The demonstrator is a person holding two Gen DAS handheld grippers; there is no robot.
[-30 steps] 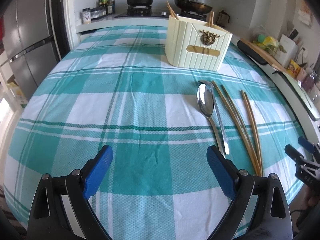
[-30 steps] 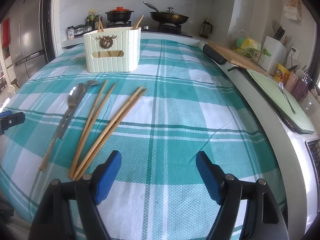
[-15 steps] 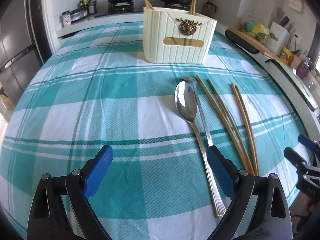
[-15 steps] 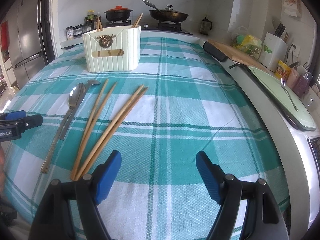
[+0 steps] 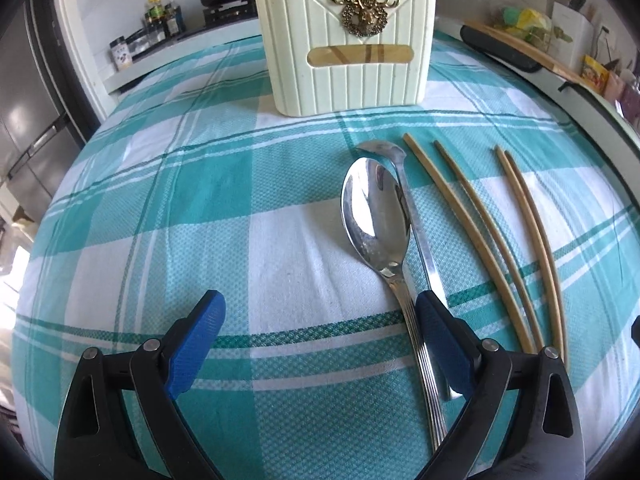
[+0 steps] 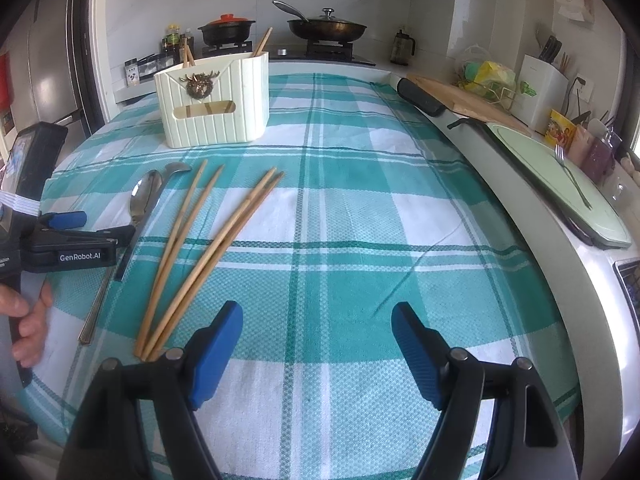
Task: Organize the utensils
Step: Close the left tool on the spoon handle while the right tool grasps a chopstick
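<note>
A steel spoon [image 5: 376, 216] lies bowl-up on the teal plaid tablecloth [image 5: 208, 184], with a second steel utensil [image 5: 420, 236] on its side against it. Several wooden chopsticks [image 5: 480, 240] lie to their right. A cream utensil holder [image 5: 348, 48] with a brass deer emblem stands behind them, chopsticks sticking out of it. My left gripper [image 5: 320, 340] is open just above the cloth; the spoon's handle runs beside its right pad [image 5: 444, 344], untouched. My right gripper [image 6: 316, 352] is open and empty, with the chopsticks [image 6: 188, 240] to its left. It also sees the left gripper [image 6: 108, 224], spoon [image 6: 146, 196] and holder [image 6: 216, 100].
A hand [image 6: 28, 320] holds the left gripper at the table's left edge. A stove with a pot [image 6: 228, 28] and a pan [image 6: 328, 28] is behind the table. A cutting board [image 6: 460, 96] and a green tray [image 6: 560, 176] with a fork line the right counter. A fridge [image 6: 44, 72] stands left.
My left gripper has moved forward and down toward the spoon, so the spoon and holder look bigger and the handle now lies by its right pad. The right gripper has kept still.
</note>
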